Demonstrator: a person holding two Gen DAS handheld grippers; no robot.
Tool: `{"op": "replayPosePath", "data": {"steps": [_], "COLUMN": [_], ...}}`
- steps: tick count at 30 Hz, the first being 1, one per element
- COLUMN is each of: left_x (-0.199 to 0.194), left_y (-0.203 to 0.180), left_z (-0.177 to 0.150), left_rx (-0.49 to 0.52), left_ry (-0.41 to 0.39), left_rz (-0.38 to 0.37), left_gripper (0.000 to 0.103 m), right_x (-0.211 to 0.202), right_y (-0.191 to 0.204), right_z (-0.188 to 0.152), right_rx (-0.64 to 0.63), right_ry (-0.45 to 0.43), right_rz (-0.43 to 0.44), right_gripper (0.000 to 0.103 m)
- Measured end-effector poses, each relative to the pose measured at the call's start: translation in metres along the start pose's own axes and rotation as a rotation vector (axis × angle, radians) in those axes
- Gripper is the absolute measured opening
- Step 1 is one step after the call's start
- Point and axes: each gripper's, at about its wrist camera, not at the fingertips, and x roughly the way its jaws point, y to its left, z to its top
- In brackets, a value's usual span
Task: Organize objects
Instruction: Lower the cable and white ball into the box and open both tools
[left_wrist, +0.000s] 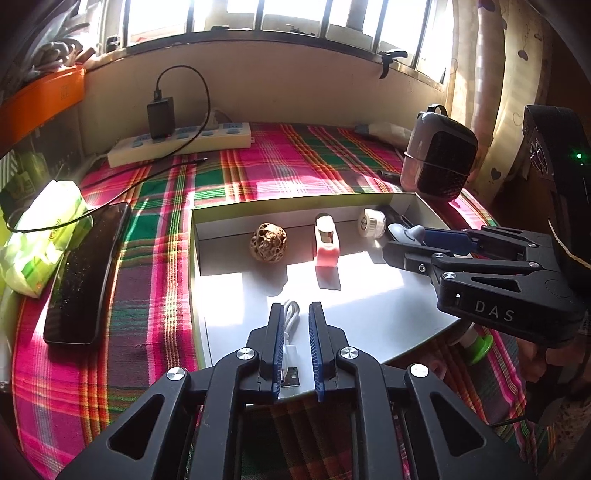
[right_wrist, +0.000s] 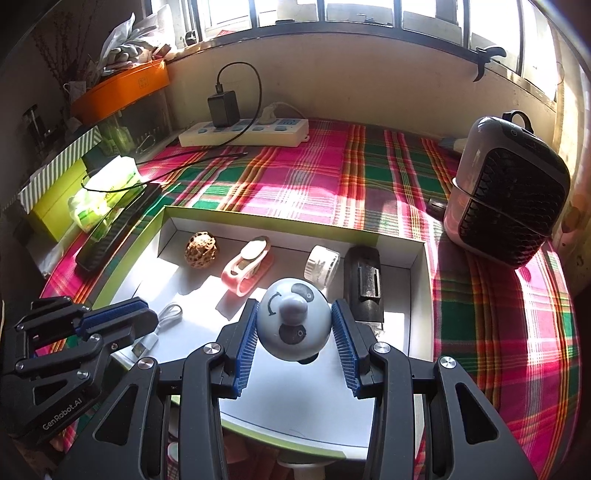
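A shallow white box (right_wrist: 417, 258) with a green rim lies on the plaid cloth. Along its far wall sit a brown walnut-like ball (right_wrist: 201, 249), a pink clip (right_wrist: 245, 266), a small white round piece (right_wrist: 321, 264) and a black block (right_wrist: 364, 284). My right gripper (right_wrist: 295, 304) is shut on a grey ball with a knob (right_wrist: 291, 325), held over the box's near right part. My left gripper (left_wrist: 296, 306) hovers over the near left part. Its pads are close together on a white USB cable (left_wrist: 292, 308), whose plug shows between the fingers. In the left wrist view the right gripper (left_wrist: 395, 243) reaches in from the right.
A power strip (right_wrist: 243, 134) with a black charger stands at the back wall. A black flat device (left_wrist: 86, 273) and a green tissue pack (left_wrist: 40, 240) lie left of the box. A small fan (right_wrist: 509, 192) stands at the right. An orange box (right_wrist: 122, 90) sits on a shelf, far left.
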Motion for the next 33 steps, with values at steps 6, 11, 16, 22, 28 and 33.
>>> {"op": "replayPosePath", "data": {"steps": [6,11,16,22,28,33], "left_x": [0.01,0.013,0.016,0.019,0.02,0.02], "left_y": [0.003,0.005,0.005,0.007,0.009,0.009], "left_z": [0.0,0.0,0.003,0.006,0.007,0.006], "left_rx": [0.007,0.002,0.01,0.006,-0.003,-0.004], "left_ry": [0.044,0.048,0.05,0.044,0.039,0.038], "left_rz": [0.032,0.044,0.069,0.078,0.078,0.076], "left_gripper": [0.015,0.015,0.015,0.015,0.015,0.015], "right_x": [0.012,0.02,0.029,0.035,0.04,0.046], "right_y": [0.0,0.004,0.008,0.009,0.013,0.015], "right_z": [0.006,0.011,0.014,0.018,0.021,0.021], "right_rx": [-0.005,-0.018,-0.023,-0.023,-0.034,-0.034], "right_ry": [0.026,0.036,0.049,0.053,0.064,0.087], "right_rz": [-0.01,-0.012,-0.003,0.007,0.008,0.001], "right_gripper": [0.041,0.041,0.041,0.041,0.041,0.041]}}
